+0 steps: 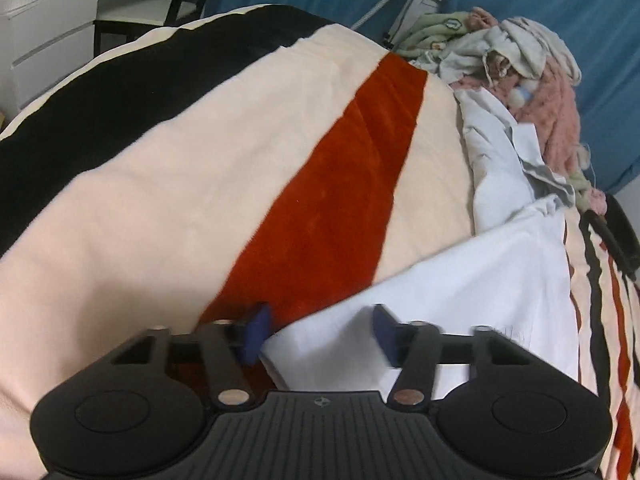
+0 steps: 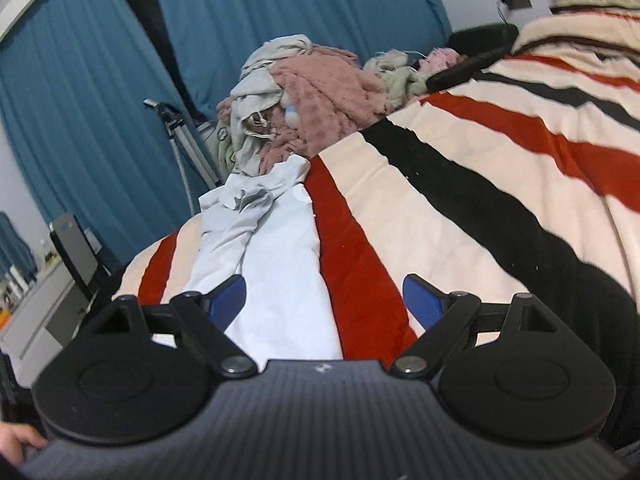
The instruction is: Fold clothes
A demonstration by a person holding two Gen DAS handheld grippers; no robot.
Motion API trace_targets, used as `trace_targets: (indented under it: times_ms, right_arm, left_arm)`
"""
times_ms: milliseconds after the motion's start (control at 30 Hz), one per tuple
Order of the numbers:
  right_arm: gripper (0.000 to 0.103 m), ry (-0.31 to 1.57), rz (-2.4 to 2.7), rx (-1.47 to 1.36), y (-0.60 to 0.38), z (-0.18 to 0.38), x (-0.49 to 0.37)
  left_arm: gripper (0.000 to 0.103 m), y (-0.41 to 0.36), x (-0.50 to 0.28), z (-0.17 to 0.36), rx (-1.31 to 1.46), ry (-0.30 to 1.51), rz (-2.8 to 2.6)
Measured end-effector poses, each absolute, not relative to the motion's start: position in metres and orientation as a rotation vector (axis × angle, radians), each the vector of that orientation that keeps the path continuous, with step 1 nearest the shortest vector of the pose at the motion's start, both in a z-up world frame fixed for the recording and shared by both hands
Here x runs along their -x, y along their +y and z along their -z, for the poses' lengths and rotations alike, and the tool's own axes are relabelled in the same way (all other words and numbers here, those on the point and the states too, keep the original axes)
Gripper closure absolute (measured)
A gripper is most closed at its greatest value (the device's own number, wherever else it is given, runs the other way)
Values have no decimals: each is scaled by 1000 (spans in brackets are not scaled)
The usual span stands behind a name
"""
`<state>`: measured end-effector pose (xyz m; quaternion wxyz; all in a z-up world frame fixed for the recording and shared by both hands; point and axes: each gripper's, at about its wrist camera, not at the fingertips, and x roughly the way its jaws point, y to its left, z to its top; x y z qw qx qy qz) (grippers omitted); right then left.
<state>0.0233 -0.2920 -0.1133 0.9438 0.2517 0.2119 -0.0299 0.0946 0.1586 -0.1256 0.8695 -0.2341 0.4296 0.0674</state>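
A pale blue-white garment [image 1: 472, 280] lies flat on the striped blanket [image 1: 224, 168], stretching toward the clothes pile. In the right wrist view the garment [image 2: 280, 264] runs away from me as a long strip. My left gripper [image 1: 320, 334] is open, its blue pads on either side of the garment's near corner, close above it. My right gripper [image 2: 324, 300] is open wide over the garment's near end and the red stripe, holding nothing.
A pile of unfolded clothes [image 1: 520, 72], pink, green and grey, sits at the blanket's far edge, also in the right wrist view [image 2: 312, 96]. Blue curtains [image 2: 100, 100] hang behind. A tripod [image 2: 184, 152] stands beside the bed. White drawers [image 1: 48, 32] stand far left.
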Motion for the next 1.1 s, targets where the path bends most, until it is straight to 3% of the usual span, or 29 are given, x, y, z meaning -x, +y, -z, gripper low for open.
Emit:
trace_targets:
  times_ms: [67, 233, 533, 833, 933, 1000, 1100]
  right_arm:
    - [17, 431, 65, -534, -296, 114, -23]
    - [17, 414, 54, -565, -302, 112, -16]
    - [16, 351, 31, -603, -315, 107, -7]
    - [17, 327, 48, -522, -316, 101, -1]
    - [16, 326, 39, -484, -313, 99, -1]
    - [17, 327, 30, -470, -310, 99, -2]
    - [17, 332, 18, -457, -306, 100, -4]
  left_arm:
    - [99, 152, -92, 124, 450, 905, -131]
    - [100, 123, -64, 88, 245, 775, -115]
    - [100, -1, 48, 10, -174, 470, 234]
    - [100, -78, 61, 74, -178, 661, 466]
    - [92, -74, 54, 82, -124, 717, 477]
    - [64, -64, 52, 78, -80, 720, 476]
    - [47, -49, 41, 65, -52, 674, 428]
